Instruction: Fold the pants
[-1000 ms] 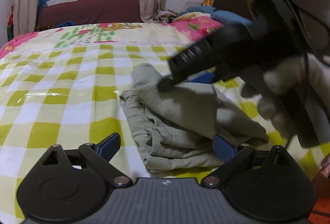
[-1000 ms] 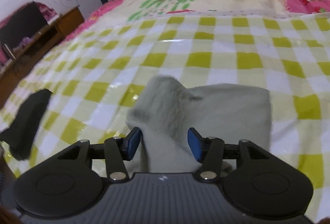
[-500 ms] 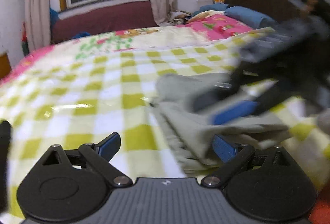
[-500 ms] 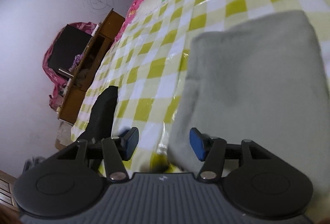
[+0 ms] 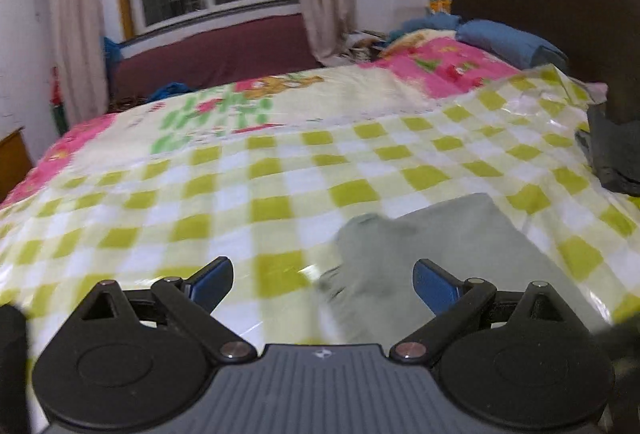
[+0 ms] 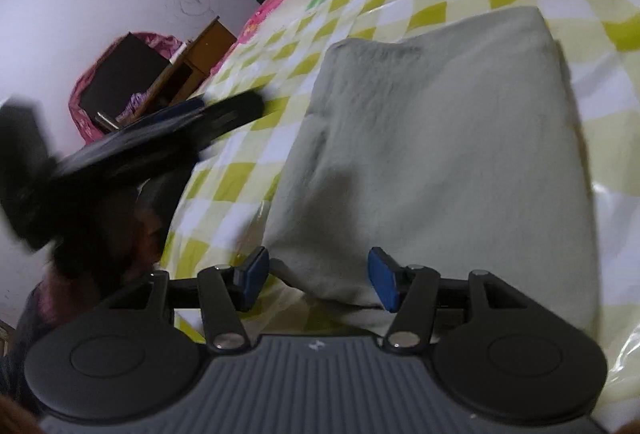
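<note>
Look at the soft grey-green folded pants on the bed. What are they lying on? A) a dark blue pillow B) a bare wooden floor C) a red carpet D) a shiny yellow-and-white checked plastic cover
D: in both wrist views the grey-green folded pants lie flat on the shiny yellow-and-white checked plastic cover spread over the bed.
</note>
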The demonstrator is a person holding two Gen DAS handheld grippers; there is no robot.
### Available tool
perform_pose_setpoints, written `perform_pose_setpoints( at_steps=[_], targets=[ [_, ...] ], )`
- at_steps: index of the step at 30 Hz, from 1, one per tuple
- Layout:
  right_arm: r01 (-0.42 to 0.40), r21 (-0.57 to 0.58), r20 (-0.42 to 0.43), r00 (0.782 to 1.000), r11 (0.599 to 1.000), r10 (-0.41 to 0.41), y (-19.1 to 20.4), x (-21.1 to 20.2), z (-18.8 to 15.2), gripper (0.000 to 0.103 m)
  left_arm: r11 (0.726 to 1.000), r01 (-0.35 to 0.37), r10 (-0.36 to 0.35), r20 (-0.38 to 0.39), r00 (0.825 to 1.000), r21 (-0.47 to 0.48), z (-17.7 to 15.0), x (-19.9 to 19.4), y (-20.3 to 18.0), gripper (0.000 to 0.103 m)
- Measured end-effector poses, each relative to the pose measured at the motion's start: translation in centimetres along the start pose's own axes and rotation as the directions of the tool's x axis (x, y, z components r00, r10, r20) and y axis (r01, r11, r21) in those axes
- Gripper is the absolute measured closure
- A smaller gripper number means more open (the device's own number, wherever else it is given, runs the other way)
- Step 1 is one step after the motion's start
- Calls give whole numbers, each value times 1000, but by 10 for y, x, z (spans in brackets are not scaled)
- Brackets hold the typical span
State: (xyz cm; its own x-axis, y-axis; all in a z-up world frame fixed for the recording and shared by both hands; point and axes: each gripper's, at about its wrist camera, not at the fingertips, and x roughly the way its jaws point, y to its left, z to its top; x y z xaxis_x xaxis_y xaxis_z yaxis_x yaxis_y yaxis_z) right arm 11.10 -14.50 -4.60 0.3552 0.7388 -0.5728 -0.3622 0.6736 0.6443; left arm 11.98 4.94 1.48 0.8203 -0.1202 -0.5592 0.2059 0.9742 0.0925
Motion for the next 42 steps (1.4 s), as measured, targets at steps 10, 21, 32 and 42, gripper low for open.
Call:
perform_pose_setpoints(
  at_steps=[10, 21, 32, 42],
  targets=[
    [-43, 104, 33, 999, 994, 40, -29, -14, 2, 49, 992, -113, 104, -134, 985, -61, -19, 73, 9, 0],
    [149, -18, 69, 987, 989, -147, -5, -24, -8, 47, 961, -266, 274, -160, 948, 69, -32, 53, -12, 0],
    [176, 50, 161, 970, 983, -181, -1, -54, -22, 49, 967, -252, 253, -197, 947, 32, -55, -13, -21, 0],
    [304, 120, 213, 922, 945, -324, -2, -71, -53, 49, 982, -188, 189, -182, 965, 24, -72, -55, -61, 0]
  ],
)
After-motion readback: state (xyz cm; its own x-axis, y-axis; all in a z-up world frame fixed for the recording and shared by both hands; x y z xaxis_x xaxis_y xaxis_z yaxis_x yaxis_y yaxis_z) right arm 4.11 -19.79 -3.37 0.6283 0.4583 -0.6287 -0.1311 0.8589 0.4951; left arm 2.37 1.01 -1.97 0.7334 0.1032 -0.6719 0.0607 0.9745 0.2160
